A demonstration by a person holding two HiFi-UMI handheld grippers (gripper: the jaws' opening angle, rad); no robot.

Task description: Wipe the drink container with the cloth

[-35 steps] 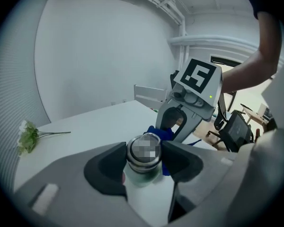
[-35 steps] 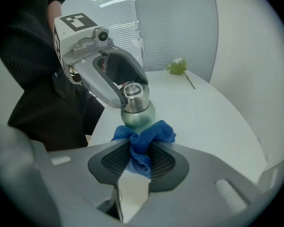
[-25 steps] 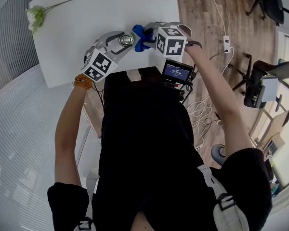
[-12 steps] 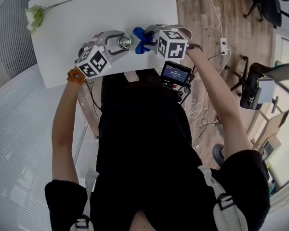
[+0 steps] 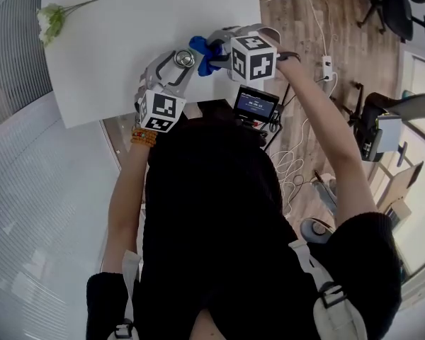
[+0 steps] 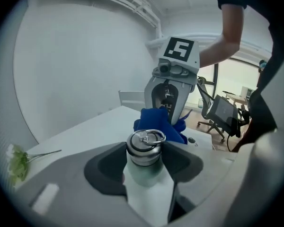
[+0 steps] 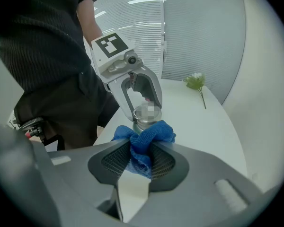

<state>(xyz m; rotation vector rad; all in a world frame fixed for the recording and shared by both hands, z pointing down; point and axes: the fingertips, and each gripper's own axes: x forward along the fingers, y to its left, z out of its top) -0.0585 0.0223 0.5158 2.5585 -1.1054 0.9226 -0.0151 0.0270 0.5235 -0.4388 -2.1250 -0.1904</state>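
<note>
Clamping the bottle point(image 6: 146, 150), the left hand-held gripper point(image 5: 176, 66) may be overpowered if the cloth point(image 7: 146, 134) pinched by the right hand-held gripper point(image 7: 140, 161) is overpressed

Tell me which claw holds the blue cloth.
The right claw: its jaws pinch the blue cloth, whereas the left claw clamps the steel-capped bottle.

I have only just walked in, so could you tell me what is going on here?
A person works over a white table with a hand-held gripper in each hand. The left hand-held gripper is shut on a metal bottle just below its cap. The right hand-held gripper is shut on a blue cloth, which sits right beside the bottle's top.
</note>
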